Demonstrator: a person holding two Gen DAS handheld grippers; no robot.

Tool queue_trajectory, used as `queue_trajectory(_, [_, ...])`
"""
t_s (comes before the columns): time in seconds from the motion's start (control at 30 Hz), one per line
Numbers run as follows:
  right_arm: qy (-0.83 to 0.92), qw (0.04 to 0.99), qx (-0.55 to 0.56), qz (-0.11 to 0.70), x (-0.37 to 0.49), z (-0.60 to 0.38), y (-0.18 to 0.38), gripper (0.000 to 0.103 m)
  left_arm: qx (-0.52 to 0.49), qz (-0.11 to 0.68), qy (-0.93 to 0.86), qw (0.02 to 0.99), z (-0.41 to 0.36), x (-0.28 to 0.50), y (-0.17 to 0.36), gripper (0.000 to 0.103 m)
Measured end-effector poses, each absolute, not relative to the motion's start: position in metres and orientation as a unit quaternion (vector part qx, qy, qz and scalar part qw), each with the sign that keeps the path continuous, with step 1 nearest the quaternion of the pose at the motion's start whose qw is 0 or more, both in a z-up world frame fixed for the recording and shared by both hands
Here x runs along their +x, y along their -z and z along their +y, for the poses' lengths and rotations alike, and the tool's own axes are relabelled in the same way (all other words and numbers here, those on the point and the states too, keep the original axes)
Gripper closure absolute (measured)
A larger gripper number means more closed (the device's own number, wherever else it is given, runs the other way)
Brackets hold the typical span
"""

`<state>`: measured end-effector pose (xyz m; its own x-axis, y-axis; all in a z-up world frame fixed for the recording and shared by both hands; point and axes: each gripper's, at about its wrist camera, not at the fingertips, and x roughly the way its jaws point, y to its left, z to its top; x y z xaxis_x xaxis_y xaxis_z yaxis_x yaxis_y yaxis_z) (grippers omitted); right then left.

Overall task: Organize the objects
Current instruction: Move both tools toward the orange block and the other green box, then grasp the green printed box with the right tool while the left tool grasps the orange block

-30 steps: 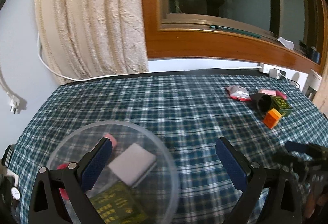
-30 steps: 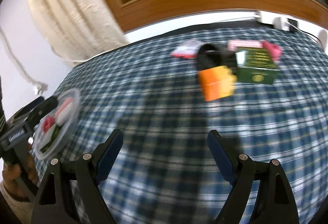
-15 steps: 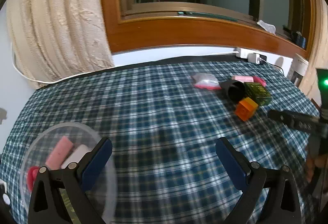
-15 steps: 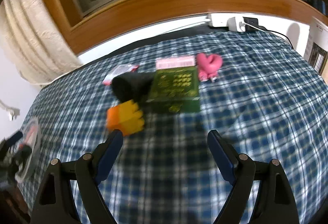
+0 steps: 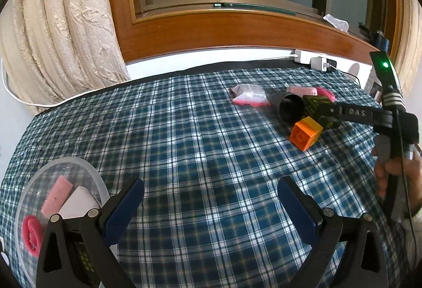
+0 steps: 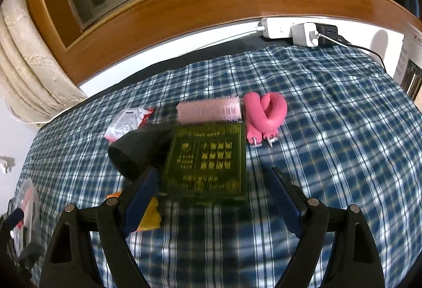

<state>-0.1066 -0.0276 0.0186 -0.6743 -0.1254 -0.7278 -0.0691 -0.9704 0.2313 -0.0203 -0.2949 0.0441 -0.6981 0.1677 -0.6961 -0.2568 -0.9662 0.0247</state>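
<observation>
Green box (image 6: 204, 161) sits mid-table on the plaid cloth (image 6: 329, 129), flat, lid up with gold print; looks like rigid card or tin, hard edges. Right gripper (image 6: 211, 190) is spread wide and empty, fingertips just short of the box's near edge, lined up to straddle it. My read: box is the next pick. To do it well, come in low and square to the long sides, since the box nearly fills the jaw span; left finger has to slip between box and the black cone (image 6: 137, 148) touching it at 9 o'clock. Orange block (image 6: 149, 214) lies at 7 o'clock under the left finger, easy to bump. At 12 o'clock, a pink ridged roller (image 6: 208, 110), bristly surface; at 2 o'clock a glossy pink folded clip-like piece (image 6: 266, 116); at 10 o'clock a crinkly plastic packet (image 6: 126, 123). Left gripper (image 5: 211, 198) also splayed open, holding nothing, parked beside the clear round bowl (image 5: 87, 172) far at 8 o'clock, which already holds a pink bar (image 5: 56, 195), a white pad (image 5: 76, 203) and a red piece (image 5: 31, 235).
</observation>
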Motion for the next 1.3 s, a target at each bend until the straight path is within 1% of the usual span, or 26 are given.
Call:
queue_trajectory(0.47, [0.904, 0.004, 0.42, -0.083, -0.124, -0.035, -0.011, 0.017, -0.381, 0.064, -0.915, 0.12, -0.285, -0.027, -0.04, 0.001])
queue_trajectory(0.57, [0.905, 0.003, 0.42, -0.072, -0.123, -0.037, -0.01, 0.021, -0.383, 0.065, -0.914, 0.12, -0.283, -0.029, -0.04, 0.001])
queue_trajectory(0.63, [0.905, 0.004, 0.419, -0.069, -0.122, -0.036, -0.011, 0.031, -0.384, 0.066, -0.913, 0.121, -0.282, -0.029, -0.039, 0.001])
queue_trajectory(0.67, [0.905, 0.004, 0.419, -0.069, -0.121, -0.035, -0.012, 0.033, -0.385, 0.066, -0.913, 0.121, -0.281, -0.029, -0.039, 0.001])
queue_trajectory(1.03, [0.906, 0.017, 0.418, -0.063, -0.095, -0.022, -0.013, 0.033, -0.389, 0.074, -0.909, 0.132, -0.266, -0.034, -0.038, 0.001])
queue_trajectory(1.3, [0.906, 0.025, 0.418, -0.065, -0.063, -0.004, -0.014, 0.033, -0.395, 0.085, -0.902, 0.15, -0.24, -0.042, -0.035, 0.001])
